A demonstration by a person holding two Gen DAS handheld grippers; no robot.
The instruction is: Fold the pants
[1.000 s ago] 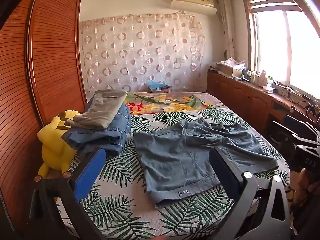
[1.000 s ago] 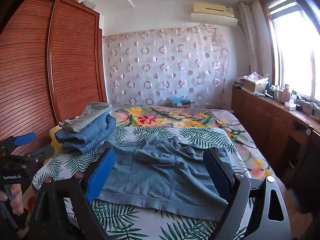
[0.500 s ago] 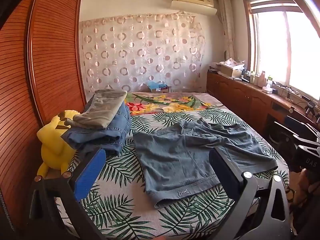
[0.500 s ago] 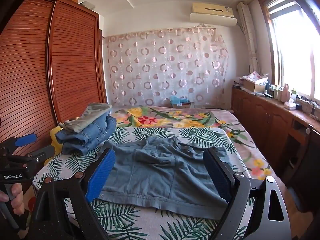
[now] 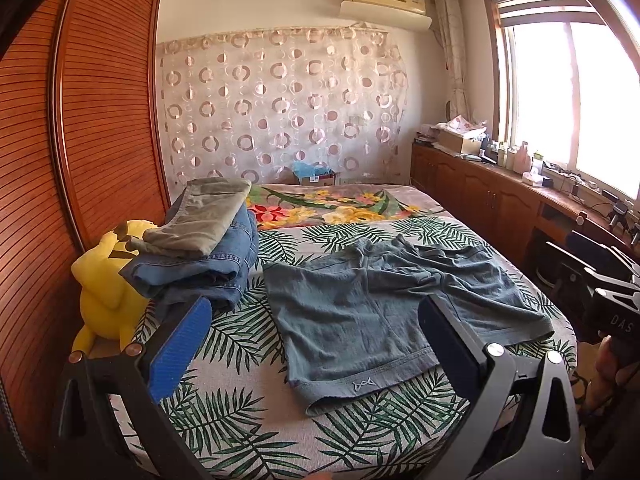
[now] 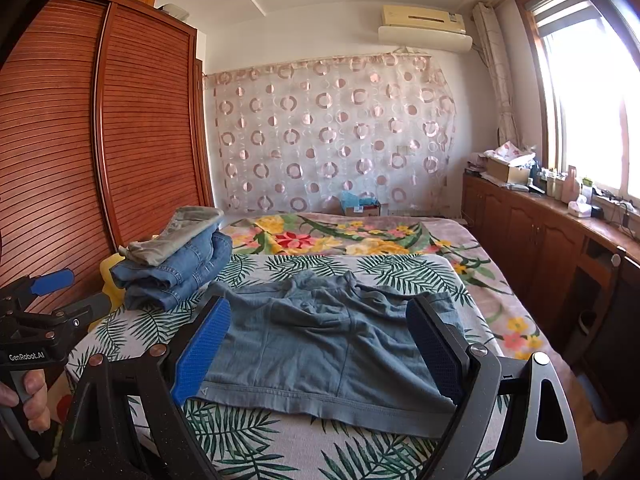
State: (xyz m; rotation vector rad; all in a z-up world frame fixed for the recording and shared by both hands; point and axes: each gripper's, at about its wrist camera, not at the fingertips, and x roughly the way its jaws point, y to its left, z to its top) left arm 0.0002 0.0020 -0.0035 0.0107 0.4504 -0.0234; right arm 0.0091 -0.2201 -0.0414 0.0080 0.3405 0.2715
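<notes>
Pants point(image 5: 384, 312), grey-blue shorts, lie spread flat on the palm-leaf bed point(image 5: 224, 412), their hem near the front edge and one leg reaching toward the right edge. Left gripper point(image 5: 316, 344) and right gripper point(image 6: 320, 344) both hover short of the fabric, fingers wide apart and empty. Folded clothes point(image 5: 204, 248) sit stacked at the left edge beside a yellow plush toy point(image 5: 104, 292), leaving open bedspread around the shorts.

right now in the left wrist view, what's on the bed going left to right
yellow plush toy → stack of folded clothes → grey-blue shorts, spread flat on the leaf-print bedspread
</notes>
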